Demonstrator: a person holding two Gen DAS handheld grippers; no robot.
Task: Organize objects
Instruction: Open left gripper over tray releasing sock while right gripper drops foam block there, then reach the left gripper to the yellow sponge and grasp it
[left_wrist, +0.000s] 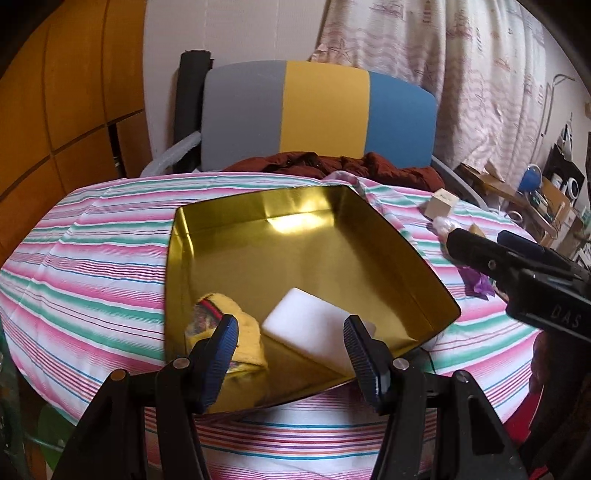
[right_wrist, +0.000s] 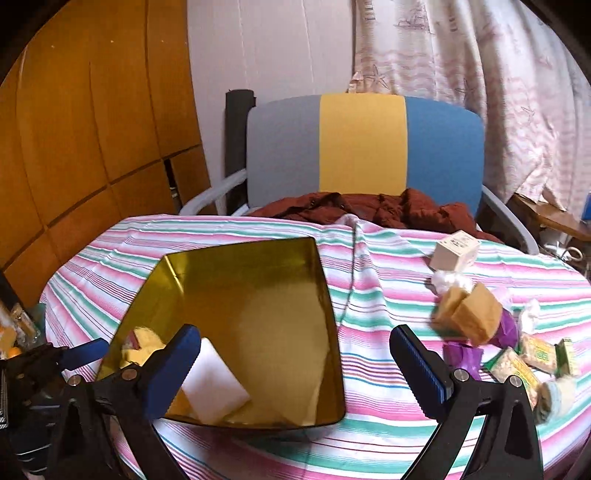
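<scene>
1. The left gripper hovers over the near corner of the gold tin, fingers spread and empty.
2. Inside the tin, near that corner, lie a white block and a yellow cloth.
3. The right gripper hangs above the striped tablecloth, fingers spread wide, holding nothing.
4. Toward the table's right edge sit a small box, tan sponges and snack packets.

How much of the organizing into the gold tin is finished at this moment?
Done: a white foam block and a yellow cloth item already lie in the gold tin. In hand: nothing; the left claw and the right claw are both open and empty. Left: a small cardboard box, tan sponge pieces, purple wrappers and snack packets lie loose on the striped tablecloth.
</scene>
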